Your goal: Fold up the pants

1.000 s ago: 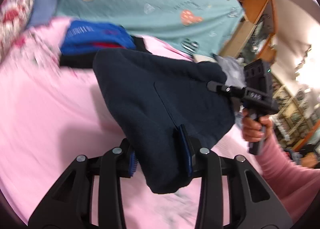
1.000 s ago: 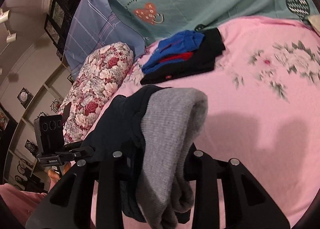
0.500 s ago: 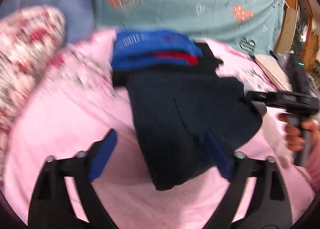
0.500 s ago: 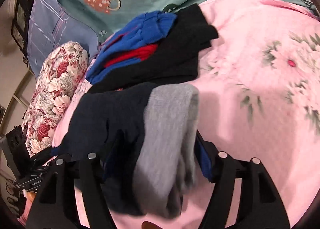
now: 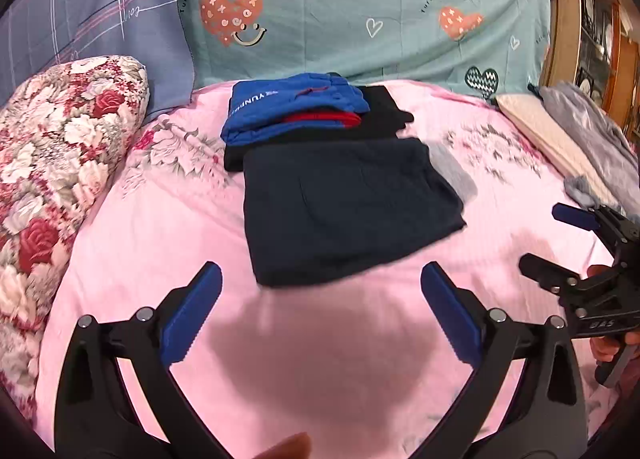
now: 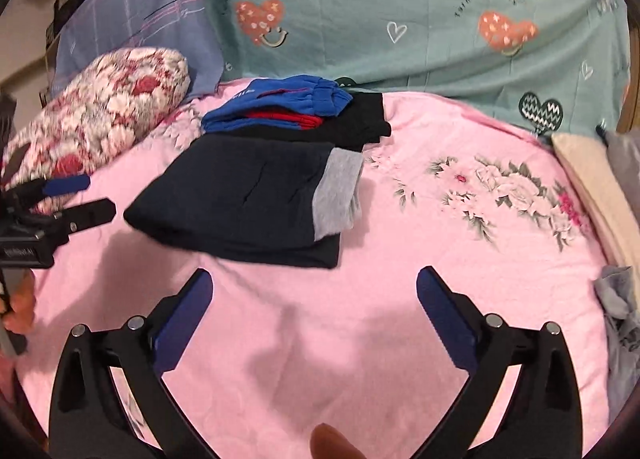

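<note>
1. The navy pants [image 5: 344, 211] are seen folded flat on the pink bedsheet [image 5: 160, 243], a grey cuff [image 6: 338, 189] showing at their right edge.
2. Their far edge is laid against a stack of blue, red and black clothes [image 5: 300, 115].
3. The left gripper [image 5: 320, 311] is held near of the pants, jaws spread wide, nothing between them.
4. The right gripper [image 6: 314, 313] is likewise held with jaws apart and empty.
5. A floral pillow [image 5: 52, 163] is seen at the left.
</note>
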`<state>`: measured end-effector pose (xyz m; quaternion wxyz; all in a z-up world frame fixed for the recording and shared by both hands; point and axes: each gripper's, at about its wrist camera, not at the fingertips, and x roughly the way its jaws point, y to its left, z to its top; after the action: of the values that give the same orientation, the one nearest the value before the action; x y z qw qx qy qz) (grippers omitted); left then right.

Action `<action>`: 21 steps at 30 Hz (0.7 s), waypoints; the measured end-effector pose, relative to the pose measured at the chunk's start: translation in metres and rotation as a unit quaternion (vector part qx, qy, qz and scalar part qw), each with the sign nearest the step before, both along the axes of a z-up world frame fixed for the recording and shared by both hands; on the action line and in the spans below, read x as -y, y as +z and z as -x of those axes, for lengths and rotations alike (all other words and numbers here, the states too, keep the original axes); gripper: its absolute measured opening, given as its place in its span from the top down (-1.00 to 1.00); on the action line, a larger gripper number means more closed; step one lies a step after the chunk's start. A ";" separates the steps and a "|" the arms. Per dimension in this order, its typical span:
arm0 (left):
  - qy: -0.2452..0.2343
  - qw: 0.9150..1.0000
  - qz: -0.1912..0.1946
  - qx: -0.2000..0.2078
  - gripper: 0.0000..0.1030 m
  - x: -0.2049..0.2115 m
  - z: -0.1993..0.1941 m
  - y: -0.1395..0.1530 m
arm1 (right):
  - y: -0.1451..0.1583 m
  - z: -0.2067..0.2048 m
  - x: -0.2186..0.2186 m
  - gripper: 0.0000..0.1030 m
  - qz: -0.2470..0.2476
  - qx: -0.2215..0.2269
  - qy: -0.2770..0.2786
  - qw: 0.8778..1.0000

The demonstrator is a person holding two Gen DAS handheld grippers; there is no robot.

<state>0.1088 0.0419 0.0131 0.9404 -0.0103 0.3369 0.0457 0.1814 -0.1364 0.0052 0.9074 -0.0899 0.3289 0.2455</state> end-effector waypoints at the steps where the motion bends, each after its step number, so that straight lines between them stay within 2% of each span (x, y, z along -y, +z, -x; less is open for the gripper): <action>1: 0.000 1.000 -0.001 -0.001 -0.96 0.003 0.007 -0.002 | -0.002 0.005 -0.001 -0.97 0.004 0.003 0.000 1.000; 9: 0.007 1.000 0.003 -0.009 -0.96 0.012 0.035 -0.011 | -0.023 0.025 -0.013 -0.97 0.025 -0.010 0.013 1.000; 16: 0.002 1.000 0.020 -0.019 -0.96 0.014 0.036 -0.014 | -0.025 0.028 -0.012 -0.97 0.032 -0.002 0.013 0.999; 21: -0.002 1.000 0.015 -0.018 -0.96 0.018 0.033 -0.016 | -0.026 0.026 -0.009 -0.97 0.028 -0.009 0.011 1.000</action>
<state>0.0758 0.0243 -0.0026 0.9340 -0.0228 0.3544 0.0387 0.1554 -0.1273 -0.0208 0.8988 -0.1166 0.3425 0.2475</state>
